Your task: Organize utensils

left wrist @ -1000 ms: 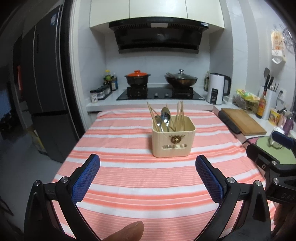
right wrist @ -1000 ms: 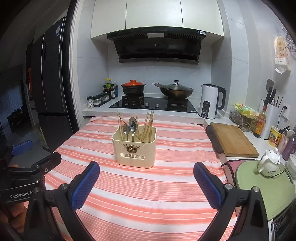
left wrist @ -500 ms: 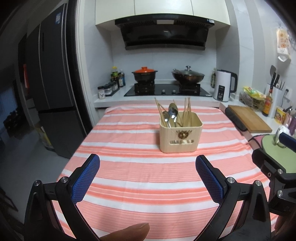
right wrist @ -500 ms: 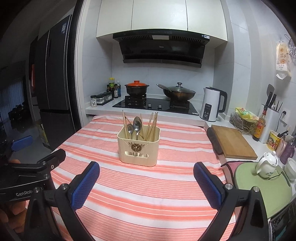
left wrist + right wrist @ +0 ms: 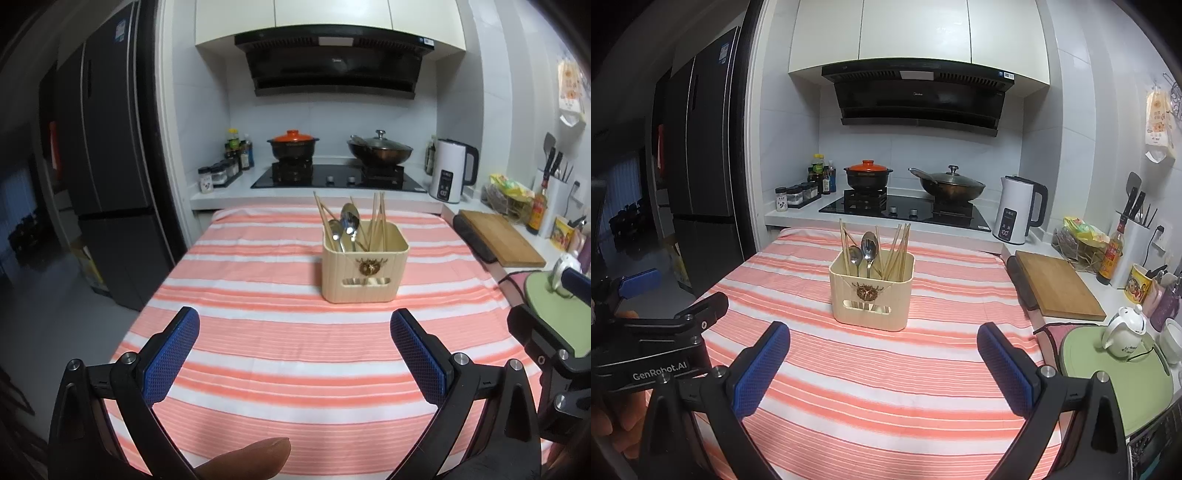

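Note:
A cream utensil holder (image 5: 364, 271) (image 5: 871, 297) stands on the orange-and-white striped tablecloth (image 5: 280, 354) (image 5: 871, 398), with two metal spoons (image 5: 347, 225) (image 5: 866, 253) and several wooden chopsticks (image 5: 378, 218) (image 5: 899, 245) upright inside it. My left gripper (image 5: 295, 354) hangs open near the table's front edge, well short of the holder, nothing between its blue pads. My right gripper (image 5: 882, 365) is also open and empty, at about the same distance. Each gripper shows at the edge of the other's view.
A wooden cutting board (image 5: 1054, 286) lies right of the table, with a green mat and white teapot (image 5: 1126, 330) nearer. Behind are the stove with two pots (image 5: 868, 175), a white kettle (image 5: 1015, 210) and spice jars. A dark fridge (image 5: 107, 173) stands left.
Both grippers have pulled back and risen a little; the holder looks smaller and sits more to the right in both views. Both stay open.

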Tool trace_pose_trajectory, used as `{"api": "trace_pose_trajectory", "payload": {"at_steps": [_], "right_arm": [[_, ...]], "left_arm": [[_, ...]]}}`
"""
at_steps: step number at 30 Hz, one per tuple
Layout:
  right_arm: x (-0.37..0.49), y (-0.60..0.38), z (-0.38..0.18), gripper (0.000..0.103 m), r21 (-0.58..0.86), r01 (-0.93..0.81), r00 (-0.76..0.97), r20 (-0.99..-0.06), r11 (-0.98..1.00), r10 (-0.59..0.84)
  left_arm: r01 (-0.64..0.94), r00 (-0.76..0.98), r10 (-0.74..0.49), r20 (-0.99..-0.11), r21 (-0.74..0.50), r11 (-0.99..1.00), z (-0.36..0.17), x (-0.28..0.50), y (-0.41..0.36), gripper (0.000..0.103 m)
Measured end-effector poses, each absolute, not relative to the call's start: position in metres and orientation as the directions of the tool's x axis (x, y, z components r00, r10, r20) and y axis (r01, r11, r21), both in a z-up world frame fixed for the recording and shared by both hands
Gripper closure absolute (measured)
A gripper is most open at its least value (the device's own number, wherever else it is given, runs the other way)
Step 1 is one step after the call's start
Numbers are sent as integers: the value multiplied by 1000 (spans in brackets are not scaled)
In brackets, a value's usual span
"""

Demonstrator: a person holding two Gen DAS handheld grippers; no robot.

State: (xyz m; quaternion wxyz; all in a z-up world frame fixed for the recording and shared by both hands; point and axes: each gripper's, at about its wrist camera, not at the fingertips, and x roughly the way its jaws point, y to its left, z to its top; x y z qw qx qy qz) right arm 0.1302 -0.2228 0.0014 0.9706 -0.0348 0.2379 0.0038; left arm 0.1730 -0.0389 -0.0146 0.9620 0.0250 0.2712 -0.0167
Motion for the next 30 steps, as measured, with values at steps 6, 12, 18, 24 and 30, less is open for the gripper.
{"api": "trace_pose_trajectory", "payload": {"at_steps": [6,12,18,24,30], "right_arm": [[130,-222,2,0,-69,-22,885,-465,997,-13],[131,-223,2,0,-74,-24,884,-466,997,-13],[132,-223,3,0,-74,-19,884,-467,997,-17],[133,-225,3,0,-74,-14,882,-471,997,-23],[133,-226,4,0,-77,-10,884,-467,997,-27]], "left_arm": [[45,852,-19,-524,37,998,-14,173,-38,0],[40,854,-17,-520,33,999,-13,173,-36,0],[38,856,-15,-517,34,999,-12,172,-36,0],[38,857,-14,-515,35,999,-11,173,-37,0],[39,860,-15,-510,36,999,-11,173,-38,0]]}}
